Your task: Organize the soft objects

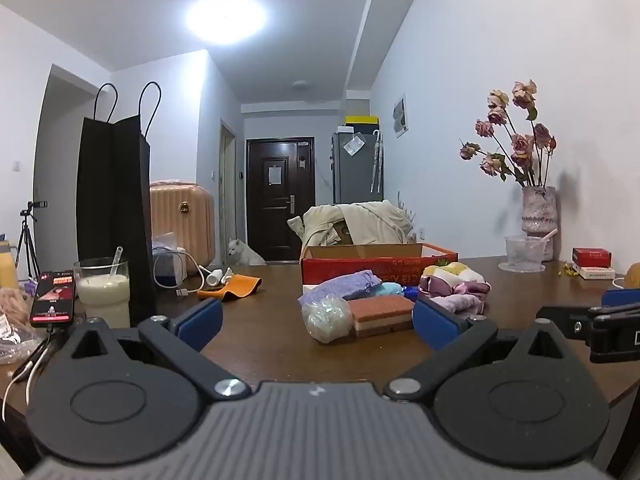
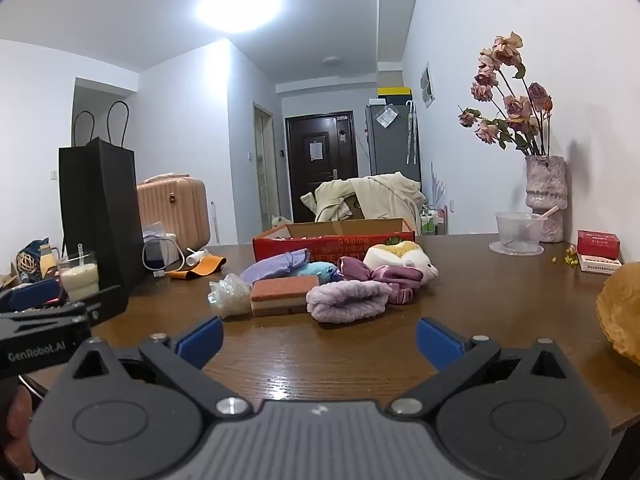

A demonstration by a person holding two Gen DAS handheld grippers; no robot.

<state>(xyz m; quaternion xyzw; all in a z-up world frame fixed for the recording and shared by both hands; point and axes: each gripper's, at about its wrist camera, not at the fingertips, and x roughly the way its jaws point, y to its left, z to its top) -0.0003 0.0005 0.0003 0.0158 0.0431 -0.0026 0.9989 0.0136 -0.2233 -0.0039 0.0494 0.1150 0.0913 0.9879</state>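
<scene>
A heap of soft things lies on the brown table (image 2: 480,300) in front of a red cardboard box (image 2: 332,242): a layered sponge (image 2: 284,294), a clear crinkly bag (image 2: 230,294), a lilac fluffy cloth (image 2: 348,300), a purple satin bow (image 2: 380,274), a white plush toy (image 2: 404,258), a purple pouch (image 2: 276,266) and a teal piece (image 2: 318,270). My left gripper (image 1: 318,326) is open, level, just short of the sponge (image 1: 380,314) and bag (image 1: 326,318). My right gripper (image 2: 320,344) is open over bare table, nearer than the heap.
A black paper bag (image 1: 114,216), a glass of milky drink (image 1: 105,290), a phone (image 1: 54,298) and cables stand at the left. An orange cloth (image 1: 236,286) lies mid-left. A vase of dried roses (image 2: 546,196), a plastic cup (image 2: 518,232) and red packs (image 2: 598,244) are at the right.
</scene>
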